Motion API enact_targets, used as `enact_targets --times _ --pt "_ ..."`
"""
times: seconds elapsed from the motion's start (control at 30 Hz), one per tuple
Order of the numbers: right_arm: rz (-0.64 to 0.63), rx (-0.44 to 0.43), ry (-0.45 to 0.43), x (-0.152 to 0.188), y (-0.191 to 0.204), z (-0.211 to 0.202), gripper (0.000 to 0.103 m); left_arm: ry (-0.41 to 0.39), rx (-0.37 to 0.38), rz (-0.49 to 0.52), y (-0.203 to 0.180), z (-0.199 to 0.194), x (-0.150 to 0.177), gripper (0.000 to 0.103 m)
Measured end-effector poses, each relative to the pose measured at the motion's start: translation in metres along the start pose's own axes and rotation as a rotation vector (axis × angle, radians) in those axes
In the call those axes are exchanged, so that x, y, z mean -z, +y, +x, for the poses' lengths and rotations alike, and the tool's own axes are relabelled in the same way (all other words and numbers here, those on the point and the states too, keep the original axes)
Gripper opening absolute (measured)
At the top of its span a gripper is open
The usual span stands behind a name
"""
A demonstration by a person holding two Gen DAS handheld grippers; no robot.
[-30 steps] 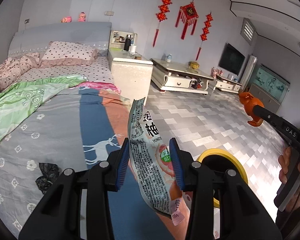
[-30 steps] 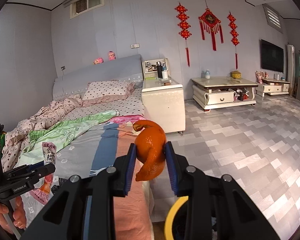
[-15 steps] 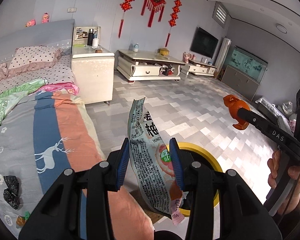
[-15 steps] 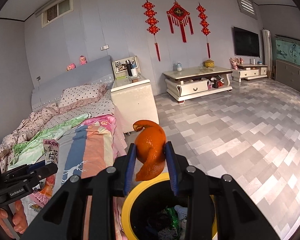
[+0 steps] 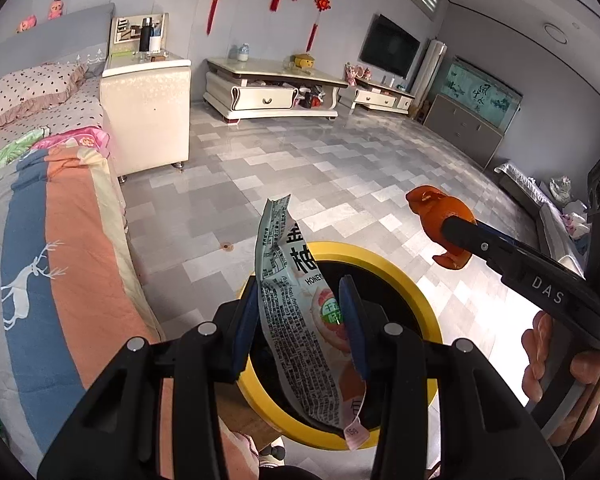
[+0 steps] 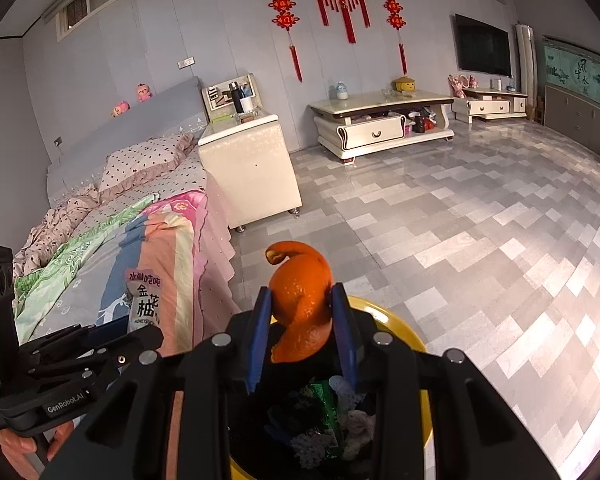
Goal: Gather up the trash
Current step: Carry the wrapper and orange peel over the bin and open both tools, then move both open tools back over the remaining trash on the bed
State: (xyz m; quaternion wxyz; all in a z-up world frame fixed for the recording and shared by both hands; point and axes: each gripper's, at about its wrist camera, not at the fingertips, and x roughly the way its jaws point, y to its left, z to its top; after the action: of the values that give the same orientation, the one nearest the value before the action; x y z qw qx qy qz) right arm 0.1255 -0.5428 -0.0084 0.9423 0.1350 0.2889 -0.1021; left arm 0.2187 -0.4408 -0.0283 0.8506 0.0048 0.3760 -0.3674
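The left gripper (image 5: 300,320) pinches a snack wrapper (image 5: 296,312) between its blue pads at lower centre of the left wrist view. The wrapper's long axis runs nearly upright in the frame, leaning slightly: its torn top edge points up toward the tiled floor (image 5: 300,168) and its pink-tipped bottom end hangs down to the lower right, over the dark mouth of the yellow-rimmed bin (image 5: 416,300). In the same view the right gripper (image 5: 452,236) reaches in from the right edge, clamped on a curl of orange peel (image 5: 432,212) above and to the right of the bin's rim. Seen from the right wrist, the peel (image 6: 300,300) stands upright between the pads at lower centre, its hooked tip curling toward the upper left, its lower end tapering down over the bin (image 6: 396,320), where crumpled rubbish lies inside. The bed (image 5: 52,240) with its striped quilt fills the left side of both views, just beside the bin.
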Motion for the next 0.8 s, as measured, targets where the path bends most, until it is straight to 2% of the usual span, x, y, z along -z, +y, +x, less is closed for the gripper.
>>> enact_targets --times 0.23,0.3,0.37,0.43,0.47,0.63,0.8 --pt "0.042 0.019 0.038 0.01 -0.021 0.019 0.03 0.04 0.029 -0.004 -0.001 0.032 0.008 0.039" --pt "0.045 0.027 0.037 0.01 -0.025 0.02 0.032 0.042 0.04 -0.007 0.001 0.034 0.007 0.044" --pt "0.046 0.046 0.027 0.011 -0.028 0.018 0.034 0.035 0.037 -0.003 0.0 0.036 0.007 0.055" --pt "0.057 0.06 0.014 0.009 -0.032 0.014 0.047 0.028 0.03 -0.001 0.001 0.035 0.008 0.061" --pt "0.065 0.066 0.007 0.007 -0.034 0.012 0.049 0.025 0.03 -0.005 0.002 0.033 0.008 0.067" --pt "0.077 0.065 -0.015 0.004 -0.035 0.002 0.056 0.003 -0.002 -0.027 0.019 0.019 0.008 0.077" --pt "0.049 0.034 -0.033 0.007 -0.019 -0.006 0.065 -0.022 -0.087 -0.005 0.045 -0.003 0.014 0.083"
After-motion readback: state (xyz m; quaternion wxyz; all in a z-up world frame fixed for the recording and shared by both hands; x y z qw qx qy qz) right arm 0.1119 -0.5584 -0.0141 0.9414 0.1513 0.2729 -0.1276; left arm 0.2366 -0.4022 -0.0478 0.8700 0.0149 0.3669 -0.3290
